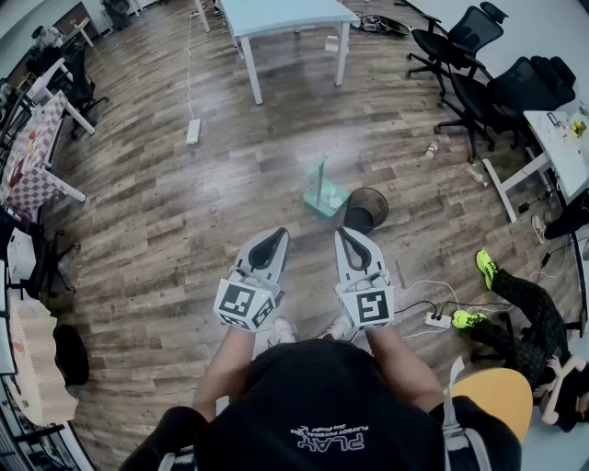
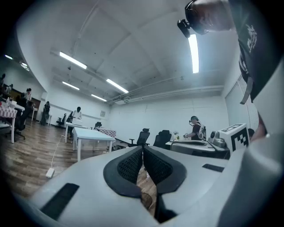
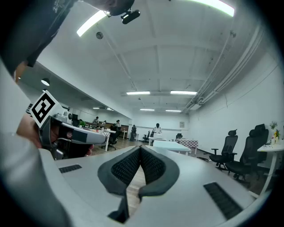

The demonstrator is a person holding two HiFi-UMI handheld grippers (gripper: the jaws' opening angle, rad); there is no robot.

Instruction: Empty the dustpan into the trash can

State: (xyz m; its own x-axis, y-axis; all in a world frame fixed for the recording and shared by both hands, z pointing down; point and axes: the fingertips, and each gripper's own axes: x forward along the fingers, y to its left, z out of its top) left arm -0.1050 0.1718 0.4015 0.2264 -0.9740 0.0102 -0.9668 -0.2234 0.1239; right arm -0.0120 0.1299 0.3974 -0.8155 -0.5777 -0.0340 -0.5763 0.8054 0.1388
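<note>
A teal dustpan [image 1: 324, 197] with an upright handle stands on the wood floor, just left of a round black mesh trash can [image 1: 366, 208]. Both sit ahead of me in the head view. My left gripper [image 1: 272, 241] and right gripper [image 1: 348, 235] are held side by side at chest height, pointing level toward them and well short of both. Each gripper is shut with its jaws meeting at the tips and nothing between them. In the left gripper view the left gripper [image 2: 143, 148] points across the room; the right gripper [image 3: 140, 148] does the same.
A white table [image 1: 287, 18] stands farther ahead, black office chairs [image 1: 469, 55] at the right. A power strip [image 1: 193, 132] with a cord lies on the floor at left, another [image 1: 436, 320] at right beside a seated person's legs [image 1: 515, 304]. Stacked boxes [image 1: 37, 359] line the left edge.
</note>
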